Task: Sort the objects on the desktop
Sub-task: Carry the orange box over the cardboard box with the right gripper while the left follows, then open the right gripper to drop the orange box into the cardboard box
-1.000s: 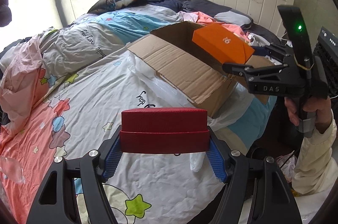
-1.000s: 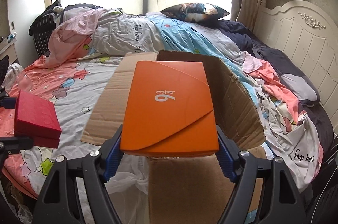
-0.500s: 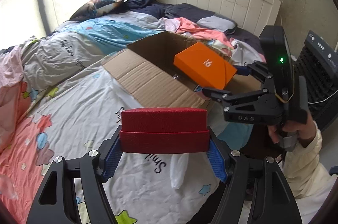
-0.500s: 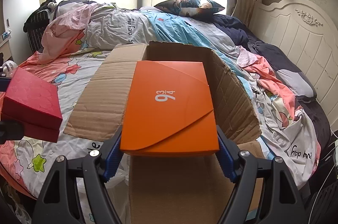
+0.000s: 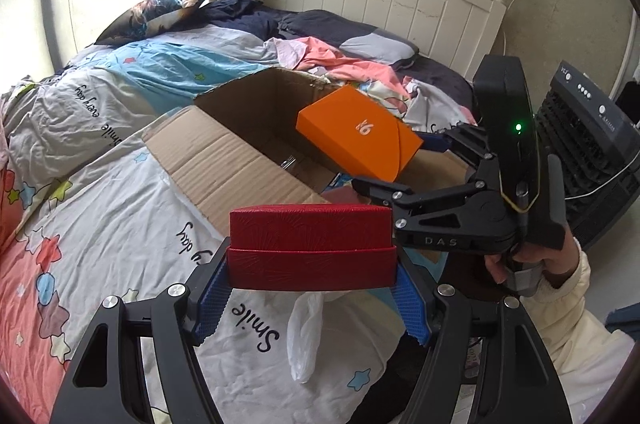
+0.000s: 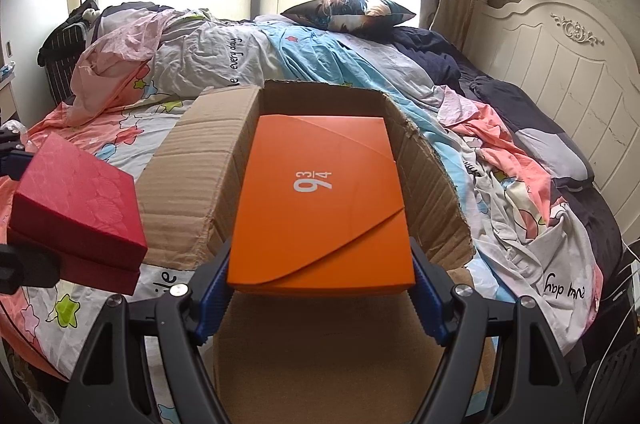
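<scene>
Since a second ago the orange box (image 6: 320, 199) has sunk further into the open carton (image 6: 192, 179), and the red box (image 5: 310, 248) has swung in closer to the carton's near corner.

Going left to right in the right wrist view: at 9 o'clock the red box sits in the left gripper (image 5: 310, 304), clamped across its short end. It's a two-part lidded thing with an embossed, fabric-like skin, so it should be stiff, light and grippy. Take it low on the base rather than the lid, or the lid might lift off.

Next over is the carton's left flap, plain corrugated board, soft and torn along the edges, lying on a rumpled star-print quilt (image 6: 120, 143). The carton would flex if pushed.

Dead centre, the right gripper (image 6: 320, 284) pinches the orange box by its near edge, and the box hangs over the carton's mouth with its far end dipped inside. Flat, smooth card with a curved fold-over flap and a printed "9¾": probably light but slick, so the blue ribbed pads matter.

At 3 o'clock there's only the white headboard (image 6: 560, 71).
</scene>
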A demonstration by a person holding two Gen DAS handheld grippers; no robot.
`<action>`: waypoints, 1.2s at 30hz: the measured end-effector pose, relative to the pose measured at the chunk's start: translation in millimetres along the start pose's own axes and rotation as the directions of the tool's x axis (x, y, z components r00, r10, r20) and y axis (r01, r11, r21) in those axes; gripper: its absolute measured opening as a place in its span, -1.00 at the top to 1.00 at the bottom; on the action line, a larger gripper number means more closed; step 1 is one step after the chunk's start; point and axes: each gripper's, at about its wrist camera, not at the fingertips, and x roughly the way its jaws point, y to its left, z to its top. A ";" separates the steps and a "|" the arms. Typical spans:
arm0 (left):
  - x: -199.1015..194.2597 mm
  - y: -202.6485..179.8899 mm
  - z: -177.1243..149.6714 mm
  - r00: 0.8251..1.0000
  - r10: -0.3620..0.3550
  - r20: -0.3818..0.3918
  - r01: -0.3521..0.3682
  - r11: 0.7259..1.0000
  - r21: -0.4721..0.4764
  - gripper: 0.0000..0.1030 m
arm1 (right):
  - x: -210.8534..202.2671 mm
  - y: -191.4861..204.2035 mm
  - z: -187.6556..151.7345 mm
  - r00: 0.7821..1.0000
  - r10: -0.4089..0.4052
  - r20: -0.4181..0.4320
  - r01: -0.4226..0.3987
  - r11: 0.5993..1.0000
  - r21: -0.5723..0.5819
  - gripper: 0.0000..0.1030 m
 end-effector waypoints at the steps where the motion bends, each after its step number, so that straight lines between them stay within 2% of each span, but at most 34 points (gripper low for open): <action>1: 0.8 -0.9 1.4 1.000 -0.001 -0.001 0.001 1.000 0.004 -0.42 | 0.4 -0.5 -0.1 1.000 -0.001 -0.001 0.001 1.000 0.000 -0.43; 14: 13.1 -3.7 12.2 0.998 -0.052 0.018 0.052 0.998 0.020 -0.42 | -6.3 0.2 -2.1 1.000 -0.009 0.019 0.010 0.999 -0.046 -0.43; 19: 20.6 -3.1 13.1 0.998 -0.060 0.015 0.060 0.998 0.023 -0.42 | -7.7 -3.2 -1.3 0.998 0.051 0.028 -0.050 0.998 -0.048 -0.44; 36: 34.4 -0.7 23.5 0.997 -0.076 0.031 0.075 0.997 0.020 -0.42 | -5.8 -14.9 -6.1 0.995 0.098 -0.004 -0.098 0.993 -0.061 -0.44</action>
